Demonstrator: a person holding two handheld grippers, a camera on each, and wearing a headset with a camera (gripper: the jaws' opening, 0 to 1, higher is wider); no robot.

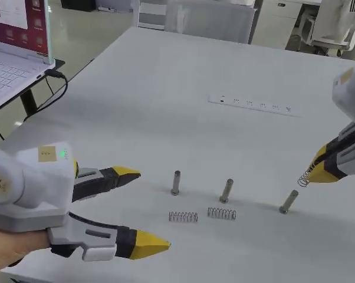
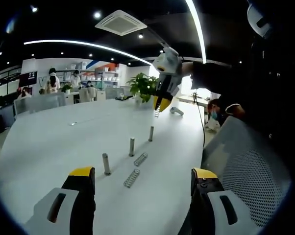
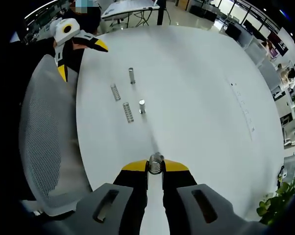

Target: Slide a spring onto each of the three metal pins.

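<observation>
Three upright metal pins stand in a row on the white table: left pin (image 1: 176, 183), middle pin (image 1: 226, 190), right pin (image 1: 289, 201). Two springs (image 1: 183, 217) (image 1: 222, 213) lie flat in front of the left and middle pins. My right gripper (image 1: 320, 170) is shut on a third spring (image 1: 305, 175), which it holds just above and to the right of the right pin. In the right gripper view the held spring (image 3: 156, 162) sits between the closed jaws. My left gripper (image 1: 143, 207) hovers open to the left of the pins, holding nothing.
A white power strip (image 1: 254, 105) lies further back on the table (image 1: 166, 106). A laptop (image 1: 12, 53) sits on a stand at the far left. A grey mesh chair (image 3: 44, 137) is at the table's near edge. People stand in the background.
</observation>
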